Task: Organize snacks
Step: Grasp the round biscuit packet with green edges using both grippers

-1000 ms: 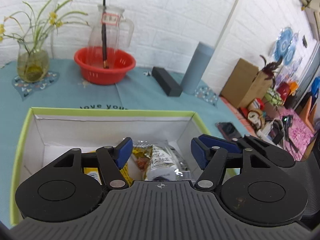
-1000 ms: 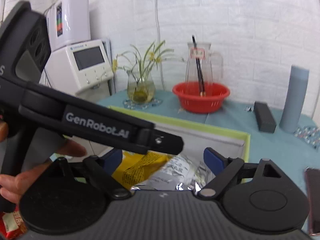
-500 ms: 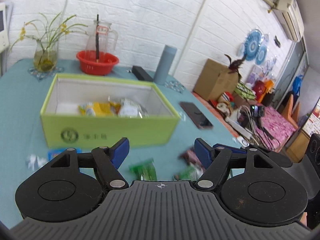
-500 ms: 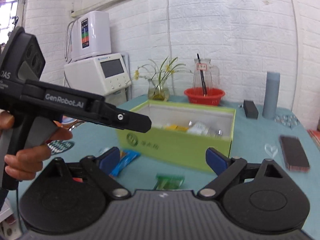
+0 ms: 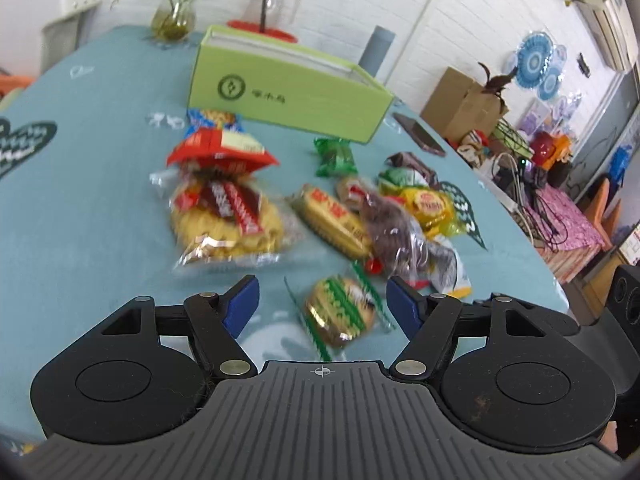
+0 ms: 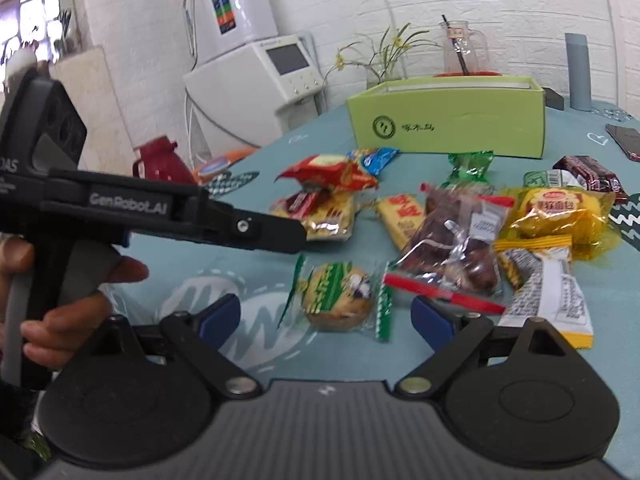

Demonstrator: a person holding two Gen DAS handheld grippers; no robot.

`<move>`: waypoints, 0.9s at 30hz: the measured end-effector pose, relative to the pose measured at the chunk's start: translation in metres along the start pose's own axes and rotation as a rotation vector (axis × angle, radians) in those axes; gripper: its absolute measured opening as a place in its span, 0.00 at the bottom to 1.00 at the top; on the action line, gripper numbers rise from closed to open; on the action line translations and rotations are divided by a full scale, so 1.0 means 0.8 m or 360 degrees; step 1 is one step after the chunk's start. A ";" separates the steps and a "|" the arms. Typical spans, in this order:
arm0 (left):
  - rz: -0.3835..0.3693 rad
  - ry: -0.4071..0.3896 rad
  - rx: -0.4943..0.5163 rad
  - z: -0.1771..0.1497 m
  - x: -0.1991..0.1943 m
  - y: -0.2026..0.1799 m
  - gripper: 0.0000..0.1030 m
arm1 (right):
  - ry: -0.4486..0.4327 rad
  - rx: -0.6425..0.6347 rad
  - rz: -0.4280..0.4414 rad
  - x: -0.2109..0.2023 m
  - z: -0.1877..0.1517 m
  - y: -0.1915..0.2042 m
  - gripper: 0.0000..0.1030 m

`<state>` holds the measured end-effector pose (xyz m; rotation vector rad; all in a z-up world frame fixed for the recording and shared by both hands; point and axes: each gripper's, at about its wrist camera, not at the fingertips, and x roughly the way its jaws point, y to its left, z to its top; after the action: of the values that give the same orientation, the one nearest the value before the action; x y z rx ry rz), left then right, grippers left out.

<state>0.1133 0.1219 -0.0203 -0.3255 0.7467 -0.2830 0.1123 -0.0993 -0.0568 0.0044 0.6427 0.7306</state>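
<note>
green rectangular cardboard box [image 6: 446,124]: upright, open top, at 12 o'clock of the pile | wrapped snack packets [image 6: 452,236]: loose on teal cloth | round green-striped cookie packet [image 5: 340,312]: flat, at 6 o'clock of the pile

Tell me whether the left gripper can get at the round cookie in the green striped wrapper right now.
Probably yes. The cookie lies alone on the tablecloth just ahead of the left gripper, whose jaws stand open and empty. Nothing covers it; the dark date bag lies just beyond.
</note>
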 end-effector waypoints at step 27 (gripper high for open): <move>0.0047 0.0069 -0.0105 -0.014 0.008 0.038 0.33 | 0.0025 -0.0307 -0.0007 0.073 0.003 0.054 0.91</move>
<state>0.1141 0.1450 -0.0441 -0.3712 0.8039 -0.2385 0.1200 -0.0300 -0.0774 -0.1803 0.5850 0.7869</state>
